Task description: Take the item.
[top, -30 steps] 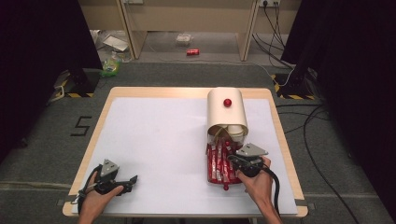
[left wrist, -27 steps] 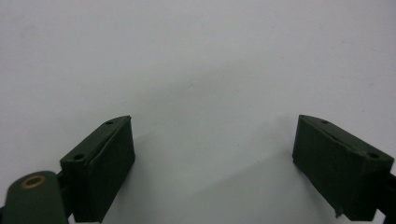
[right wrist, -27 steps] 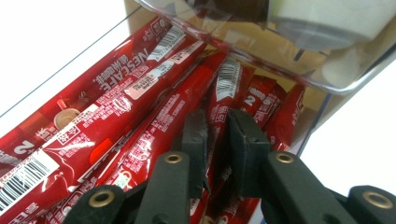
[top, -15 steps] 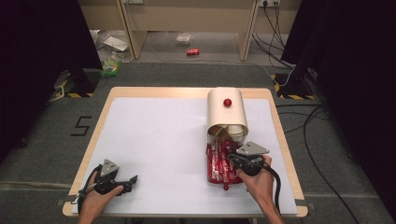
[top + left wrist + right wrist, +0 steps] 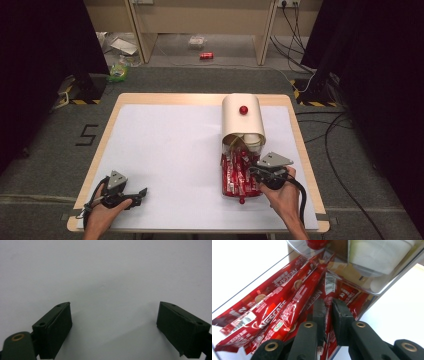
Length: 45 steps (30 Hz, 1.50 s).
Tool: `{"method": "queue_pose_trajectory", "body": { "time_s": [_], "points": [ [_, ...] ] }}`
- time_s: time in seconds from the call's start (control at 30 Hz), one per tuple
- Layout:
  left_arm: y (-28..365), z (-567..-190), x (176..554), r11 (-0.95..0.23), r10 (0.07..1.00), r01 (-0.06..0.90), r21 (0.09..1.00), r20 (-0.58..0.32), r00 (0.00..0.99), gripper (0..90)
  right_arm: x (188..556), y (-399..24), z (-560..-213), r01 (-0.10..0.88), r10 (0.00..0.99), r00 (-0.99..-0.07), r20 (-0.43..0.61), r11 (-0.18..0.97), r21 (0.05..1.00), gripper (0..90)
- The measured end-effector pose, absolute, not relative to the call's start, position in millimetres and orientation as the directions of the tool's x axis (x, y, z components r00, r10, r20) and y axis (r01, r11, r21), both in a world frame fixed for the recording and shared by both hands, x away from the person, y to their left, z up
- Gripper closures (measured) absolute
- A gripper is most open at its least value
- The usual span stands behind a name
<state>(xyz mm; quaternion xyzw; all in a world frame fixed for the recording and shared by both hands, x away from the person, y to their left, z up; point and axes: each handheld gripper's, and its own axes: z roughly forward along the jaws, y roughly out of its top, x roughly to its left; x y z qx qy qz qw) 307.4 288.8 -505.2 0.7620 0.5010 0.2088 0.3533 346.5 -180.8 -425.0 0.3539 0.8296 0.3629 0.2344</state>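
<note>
A clear tray [image 5: 225,192] full of red coffee sachets [image 5: 235,172] sticks out of a cream, round-topped dispenser [image 5: 242,122] with a red knob [image 5: 243,110]. My right gripper [image 5: 252,175] reaches into the tray from the right. In the right gripper view, this gripper [image 5: 328,312] is shut on one thin red sachet [image 5: 327,286] with a barcode. Its jaws have just been closing, and the sachet is pinched between the pads [image 5: 340,320]. My left gripper [image 5: 142,192] rests on the white mat near the front left. It stands open [image 5: 113,325] with nothing between its jaws.
White cups [image 5: 374,255] sit inside the dispenser above the tray. The white mat [image 5: 170,150] covers the wooden table [image 5: 112,107]. The table's right edge runs close beside my right hand [image 5: 282,197]. A cable [image 5: 300,195] trails from the right gripper.
The right hand has shifted very slightly at the tray. The left hand has stayed still.
</note>
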Motion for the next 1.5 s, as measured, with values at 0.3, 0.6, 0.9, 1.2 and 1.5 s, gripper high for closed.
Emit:
{"method": "queue_pose_trajectory", "body": {
  "time_s": [0.3, 0.6, 0.9, 1.2, 1.5],
  "points": [
    [289, -505, 307, -0.248, 0.911, 0.616, 0.748, -0.035, 0.410, 12.1, 339, -188, -422, 0.417, 0.756, -0.643, -0.122, 0.479, 0.772, 81.8],
    [289, -505, 307, -0.248, 0.911, 0.616, 0.748, -0.035, 0.411, 12.1, 327, -191, -419, 0.408, 0.742, -0.660, -0.118, 0.486, 0.773, 81.8],
    [289, -505, 307, -0.248, 0.911, 0.616, 0.748, -0.036, 0.410, 12.2, 316, -202, -416, 0.405, 0.745, -0.658, -0.109, 0.472, 0.783, 81.8],
    [289, -505, 307, -0.247, 0.911, 0.615, 0.748, -0.036, 0.411, 12.2, 309, -210, -414, 0.397, 0.746, -0.658, -0.103, 0.460, 0.794, 81.8],
    [289, -505, 307, -0.247, 0.911, 0.616, 0.748, -0.036, 0.411, 12.2, 304, -224, -412, 0.400, 0.764, -0.638, -0.095, 0.434, 0.807, 81.8]
  ]
}}
